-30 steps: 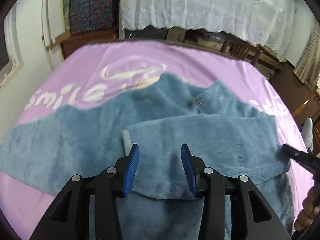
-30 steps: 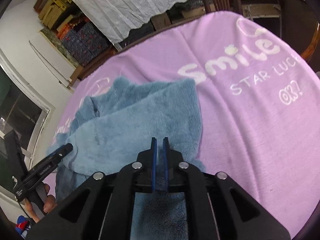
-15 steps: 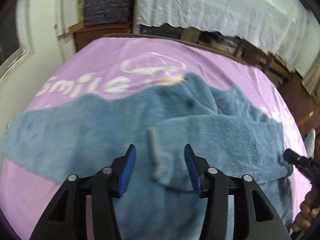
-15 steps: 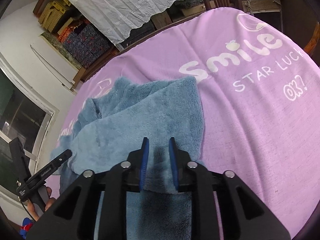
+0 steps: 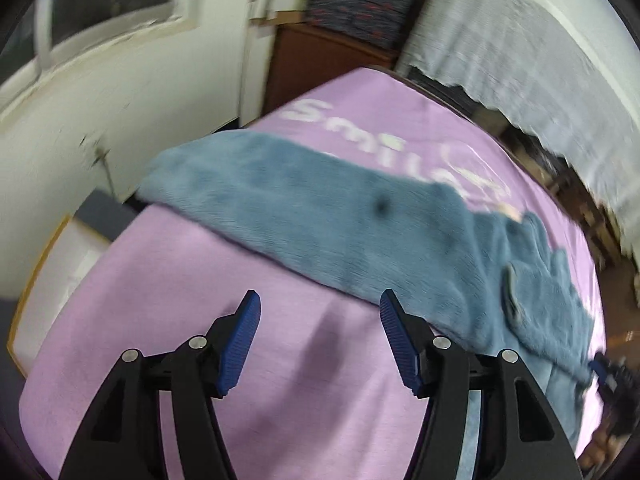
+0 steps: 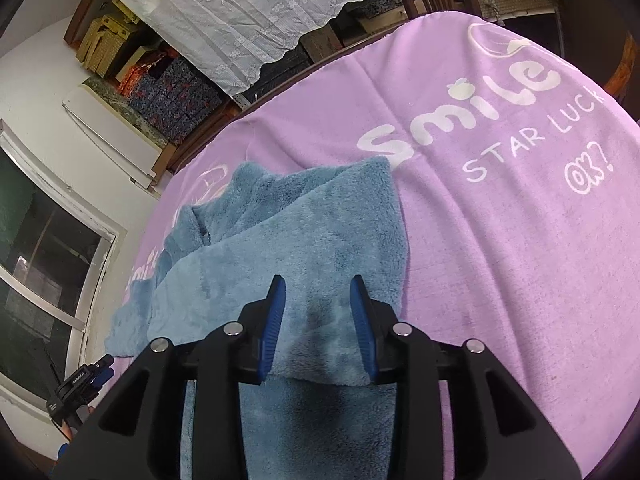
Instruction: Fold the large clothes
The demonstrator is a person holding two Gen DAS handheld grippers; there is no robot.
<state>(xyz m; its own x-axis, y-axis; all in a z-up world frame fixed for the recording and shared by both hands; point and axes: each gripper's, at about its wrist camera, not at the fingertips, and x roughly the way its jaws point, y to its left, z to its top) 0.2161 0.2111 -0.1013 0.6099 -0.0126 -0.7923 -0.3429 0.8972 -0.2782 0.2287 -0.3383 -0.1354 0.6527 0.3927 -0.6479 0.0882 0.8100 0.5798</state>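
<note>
A fuzzy blue garment [image 5: 360,224] lies on the purple blanket [image 5: 200,320]. Its long left sleeve stretches toward the bed's left edge. Its other sleeve [image 6: 304,248] is folded across the body in the right wrist view. My left gripper [image 5: 318,340] is open and empty above bare blanket, just in front of the stretched sleeve. My right gripper [image 6: 318,320] is open, with its jaws on either side of the folded sleeve's edge, not clamped on it. The left gripper also shows in the right wrist view [image 6: 80,384] at the lower left.
The purple blanket [image 6: 500,260] with white "Smile" lettering covers the bed. A white wall and window [image 5: 100,60] stand close on the left. A box [image 5: 48,280] sits beside the bed. White lace cloth [image 6: 248,8] and stacked boxes [image 6: 172,96] are behind.
My right gripper opened and let go of the folded sleeve. My left gripper swung left, away from the folded sleeve, to the stretched left sleeve, and stayed open.
</note>
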